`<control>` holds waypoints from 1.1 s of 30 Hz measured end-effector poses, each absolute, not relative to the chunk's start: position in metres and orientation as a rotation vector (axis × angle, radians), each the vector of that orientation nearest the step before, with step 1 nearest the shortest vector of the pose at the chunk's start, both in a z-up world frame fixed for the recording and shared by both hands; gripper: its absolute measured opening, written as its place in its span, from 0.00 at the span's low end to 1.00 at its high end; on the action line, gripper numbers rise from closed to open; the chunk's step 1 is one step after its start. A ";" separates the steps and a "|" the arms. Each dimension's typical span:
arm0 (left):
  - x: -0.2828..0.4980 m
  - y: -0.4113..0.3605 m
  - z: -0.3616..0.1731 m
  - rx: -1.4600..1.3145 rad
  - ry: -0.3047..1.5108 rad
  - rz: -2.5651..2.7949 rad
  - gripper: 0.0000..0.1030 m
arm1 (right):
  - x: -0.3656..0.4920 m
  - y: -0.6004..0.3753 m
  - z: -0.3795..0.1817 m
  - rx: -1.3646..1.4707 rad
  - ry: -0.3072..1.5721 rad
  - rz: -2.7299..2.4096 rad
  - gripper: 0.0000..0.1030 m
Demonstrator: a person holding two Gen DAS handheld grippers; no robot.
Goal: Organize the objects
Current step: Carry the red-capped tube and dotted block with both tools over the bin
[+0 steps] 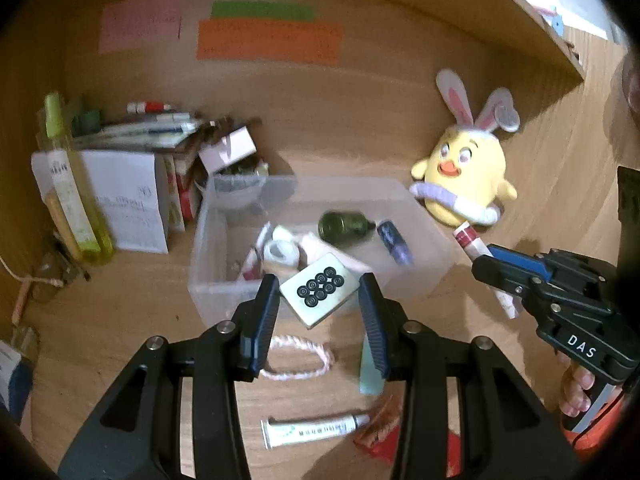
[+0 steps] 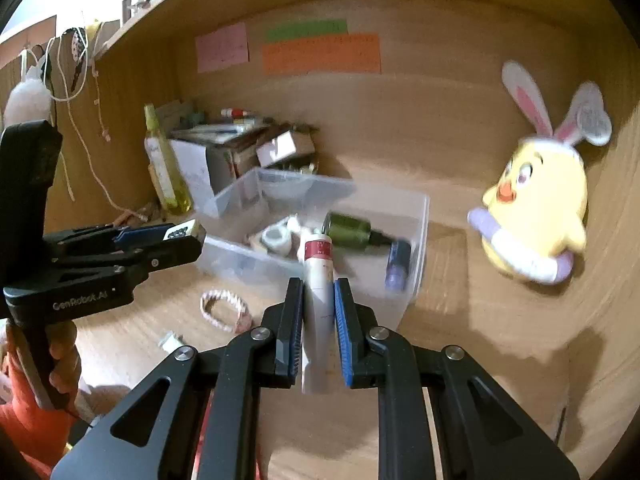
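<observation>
Two grippers hang above the desk: the left gripper (image 1: pixel 319 300) is clamped on a mahjong tile (image 1: pixel 319 294), the right gripper (image 2: pixel 318 312) pinches a red-capped tube (image 2: pixel 318 276). At twelve o'clock sits the clear bin (image 2: pixel 420 240).

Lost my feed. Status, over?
Left tongs grip mahjong tile. Right tongs shut on white tube. Clear bin ahead, unobstructed.

"das" on right claw (image 1: pixel 486 264); "genrobot.ai" on left claw (image 2: pixel 182 240).
</observation>
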State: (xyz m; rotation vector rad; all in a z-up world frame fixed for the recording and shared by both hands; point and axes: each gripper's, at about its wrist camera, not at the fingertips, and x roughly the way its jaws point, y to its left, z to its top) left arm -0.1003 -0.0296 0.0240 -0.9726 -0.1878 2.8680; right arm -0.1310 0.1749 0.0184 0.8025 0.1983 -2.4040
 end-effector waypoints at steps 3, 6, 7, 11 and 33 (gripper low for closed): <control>-0.106 -0.033 0.033 -0.944 -0.191 2.889 0.40 | -0.139 0.172 0.028 0.776 0.200 -2.412 0.14; -0.114 -0.036 0.041 -0.929 -0.185 2.912 0.40 | -0.149 0.167 0.035 0.755 0.210 -2.419 0.14; -0.116 -0.037 0.042 -0.928 -0.185 2.916 0.40 | -0.154 0.165 0.038 0.750 0.213 -2.421 0.14; -0.128 -0.041 0.048 -0.930 -0.187 2.926 0.40 | -0.169 0.156 0.044 0.736 0.229 -2.433 0.14; -0.201 -0.048 -0.015 -1.231 -0.163 2.842 0.40 | -0.249 0.121 -0.021 1.027 0.327 -2.373 0.14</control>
